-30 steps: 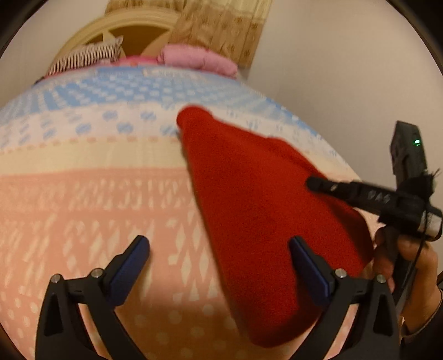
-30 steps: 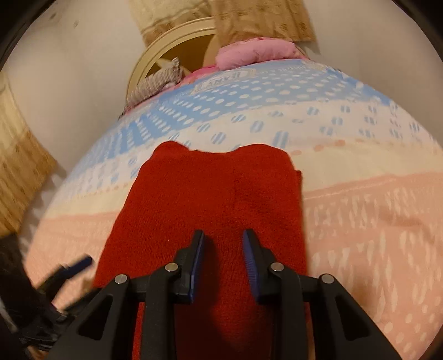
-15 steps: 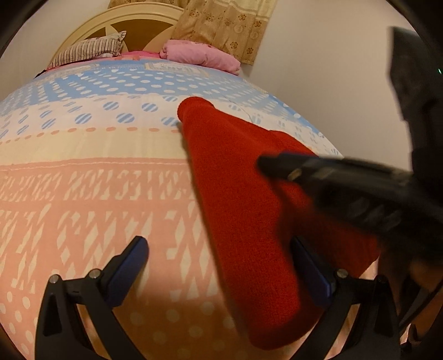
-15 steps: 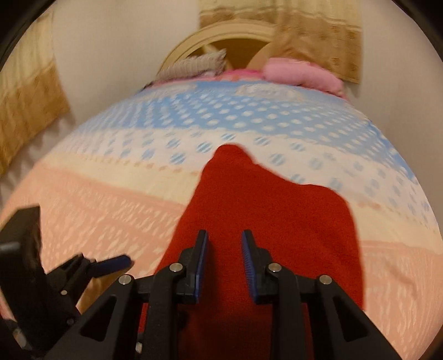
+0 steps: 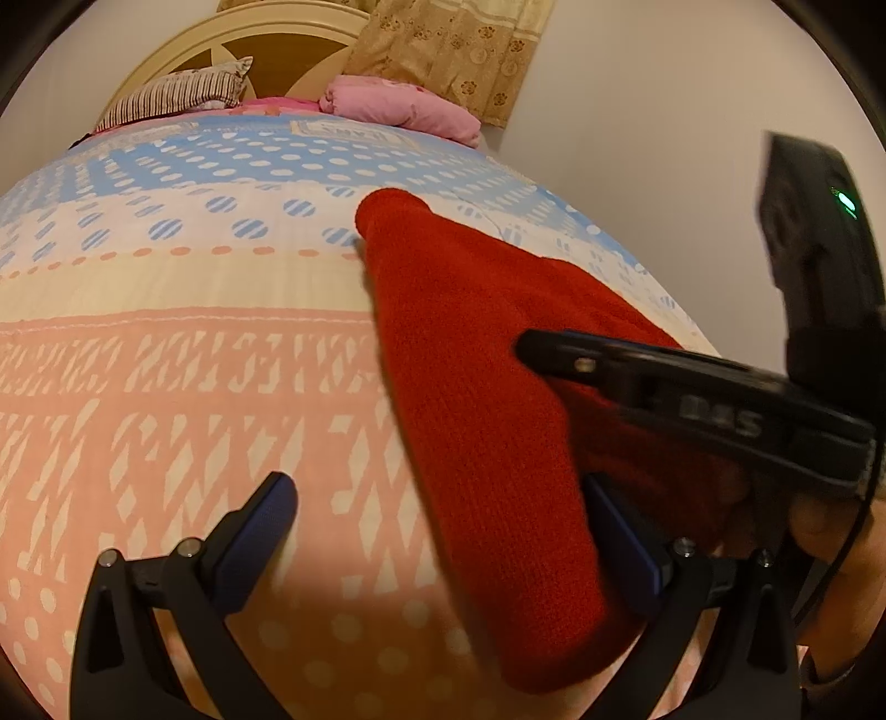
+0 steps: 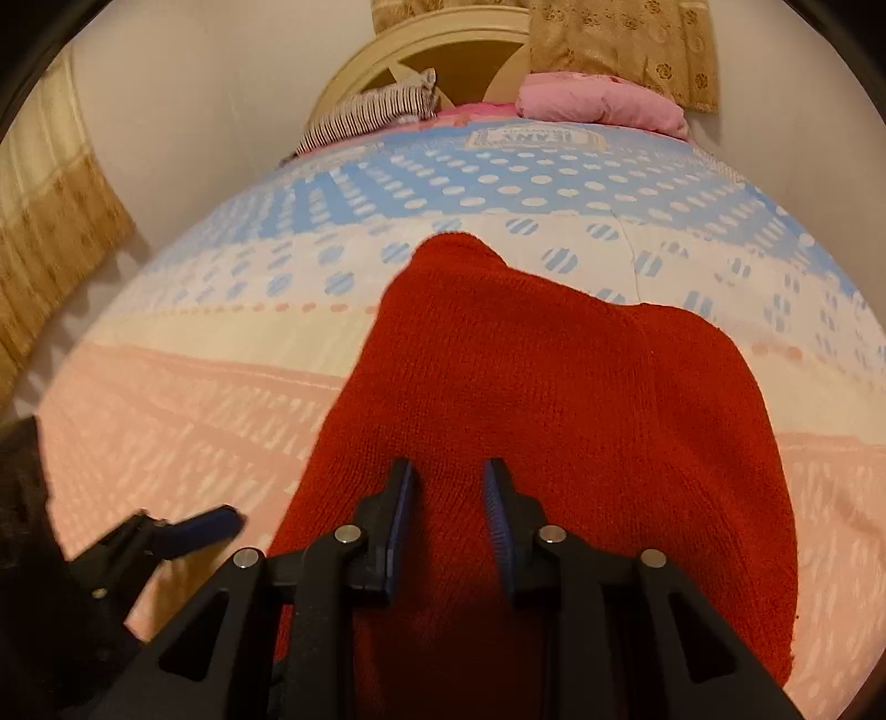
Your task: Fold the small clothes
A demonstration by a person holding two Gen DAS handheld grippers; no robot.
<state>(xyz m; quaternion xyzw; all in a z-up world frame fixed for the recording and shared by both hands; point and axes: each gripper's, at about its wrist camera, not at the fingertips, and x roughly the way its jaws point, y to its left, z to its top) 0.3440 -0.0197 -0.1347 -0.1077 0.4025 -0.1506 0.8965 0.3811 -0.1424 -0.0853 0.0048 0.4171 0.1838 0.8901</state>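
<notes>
A red knitted garment (image 5: 487, 399) lies folded lengthwise on the patterned bedspread (image 5: 183, 343); it also shows in the right wrist view (image 6: 554, 399). My left gripper (image 5: 443, 531) is wide open over the garment's near left edge, its right finger beside the cloth. My right gripper (image 6: 447, 509) hovers over the garment's near end, jaws narrowly apart with nothing between them. The right gripper also shows in the left wrist view (image 5: 542, 349), reaching over the garment. The left gripper's blue fingertip shows at lower left of the right wrist view (image 6: 210, 526).
A striped pillow (image 5: 177, 94) and a pink folded blanket (image 5: 398, 108) lie at the head of the bed by a cream headboard (image 5: 266, 33). A curtain (image 5: 454, 50) hangs behind. A wall runs along the right side of the bed.
The right gripper has swung over the garment from the right. The left gripper has moved slightly closer to the cloth. The garment lies still.
</notes>
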